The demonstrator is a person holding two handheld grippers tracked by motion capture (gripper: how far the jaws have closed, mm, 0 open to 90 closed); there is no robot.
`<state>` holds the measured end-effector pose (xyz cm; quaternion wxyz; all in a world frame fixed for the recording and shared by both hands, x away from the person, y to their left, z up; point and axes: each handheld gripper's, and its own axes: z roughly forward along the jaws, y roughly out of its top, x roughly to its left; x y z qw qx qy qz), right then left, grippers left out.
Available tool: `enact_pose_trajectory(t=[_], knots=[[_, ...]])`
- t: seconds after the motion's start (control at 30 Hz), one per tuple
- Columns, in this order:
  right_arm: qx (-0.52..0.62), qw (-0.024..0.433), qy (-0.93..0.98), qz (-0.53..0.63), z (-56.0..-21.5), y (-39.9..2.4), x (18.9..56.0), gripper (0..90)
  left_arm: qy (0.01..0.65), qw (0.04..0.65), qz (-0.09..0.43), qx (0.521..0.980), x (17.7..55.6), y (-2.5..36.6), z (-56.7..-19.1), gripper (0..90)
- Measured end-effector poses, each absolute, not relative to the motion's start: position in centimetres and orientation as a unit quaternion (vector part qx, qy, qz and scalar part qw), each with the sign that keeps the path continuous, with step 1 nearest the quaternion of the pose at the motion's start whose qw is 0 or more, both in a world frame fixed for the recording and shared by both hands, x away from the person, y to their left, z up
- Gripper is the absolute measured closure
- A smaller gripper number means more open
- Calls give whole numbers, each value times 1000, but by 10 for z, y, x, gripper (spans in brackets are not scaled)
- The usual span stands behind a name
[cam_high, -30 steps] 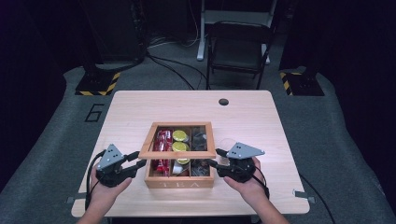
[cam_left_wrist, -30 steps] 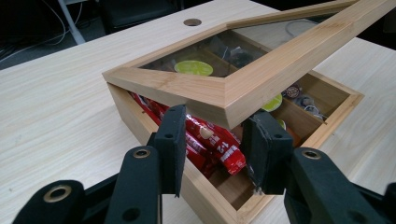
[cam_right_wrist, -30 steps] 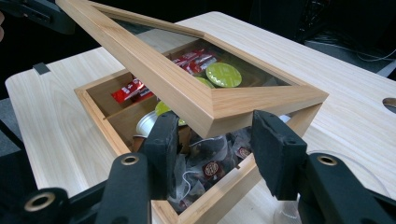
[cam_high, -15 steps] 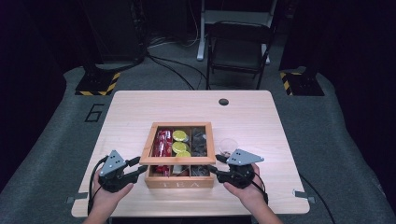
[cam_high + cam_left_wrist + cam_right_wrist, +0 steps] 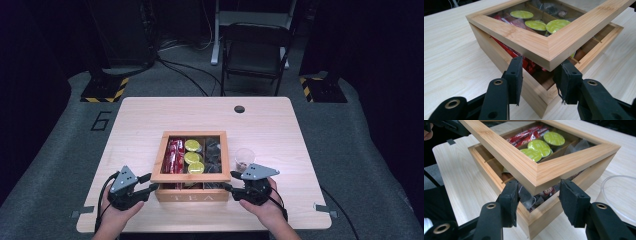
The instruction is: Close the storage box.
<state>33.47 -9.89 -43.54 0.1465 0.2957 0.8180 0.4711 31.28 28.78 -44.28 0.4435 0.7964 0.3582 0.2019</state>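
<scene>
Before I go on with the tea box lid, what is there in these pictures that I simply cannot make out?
- Whether the left hand-held gripper touches the lid: left gripper view, the lid corner hides the pad faces.
- Same for the right hand-held gripper: right gripper view.
- Near compartments of the tea box: high view, the lid frame covers them.
- What is in the plastic cup: high view, too small.

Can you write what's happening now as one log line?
lid: ajar over tea box | left gripper: grips front corner | right gripper: grips other front corner
</scene>
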Motion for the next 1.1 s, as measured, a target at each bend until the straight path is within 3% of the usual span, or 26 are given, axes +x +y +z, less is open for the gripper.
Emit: enact_pose_trajectory(t=[0.7, 1.03, 1.1], knots=[[293, 131, 836, 446, -447, -98, 335, 492, 359, 428, 181, 809, 315, 283, -454, 519], [290, 128, 850, 421, -452, -94, 337, 491, 363, 412, 162, 820, 317, 279, -457, 431], [286, 126, 853, 417, -452, -95, 337, 475, 359, 406, 164, 825, 317, 278, -457, 380]])
